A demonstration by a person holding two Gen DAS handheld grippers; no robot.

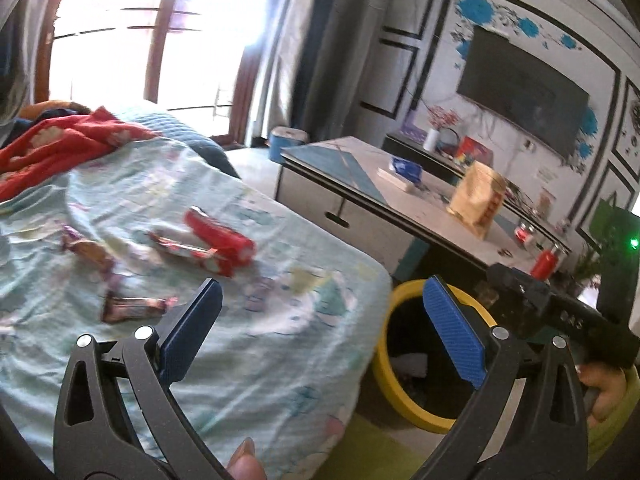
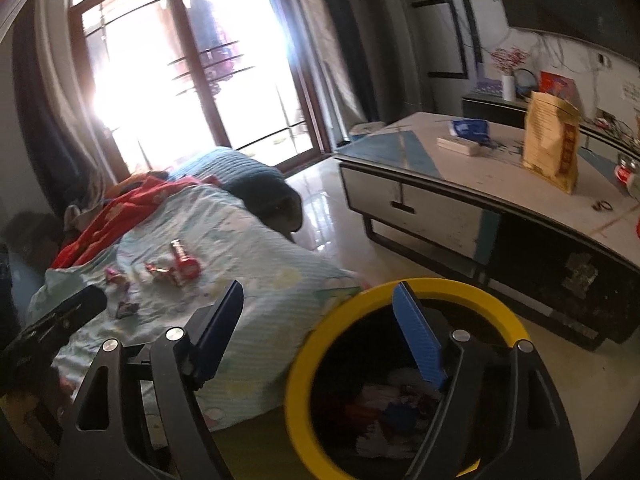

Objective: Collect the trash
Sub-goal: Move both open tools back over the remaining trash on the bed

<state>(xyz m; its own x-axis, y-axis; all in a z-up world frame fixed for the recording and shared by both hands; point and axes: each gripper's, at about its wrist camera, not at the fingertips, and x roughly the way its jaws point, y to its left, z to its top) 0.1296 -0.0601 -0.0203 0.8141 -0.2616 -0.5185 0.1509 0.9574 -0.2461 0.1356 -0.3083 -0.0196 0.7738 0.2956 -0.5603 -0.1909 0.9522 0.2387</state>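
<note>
Some rubbish already lay in the yellow-rimmed bin at lower right, several wrappers remained on the bedspread, and both the left gripper and the right gripper were spread, empty.

Left hand-held gripper and right hand-held gripper both gape wide, tilted downward, empty.
</note>
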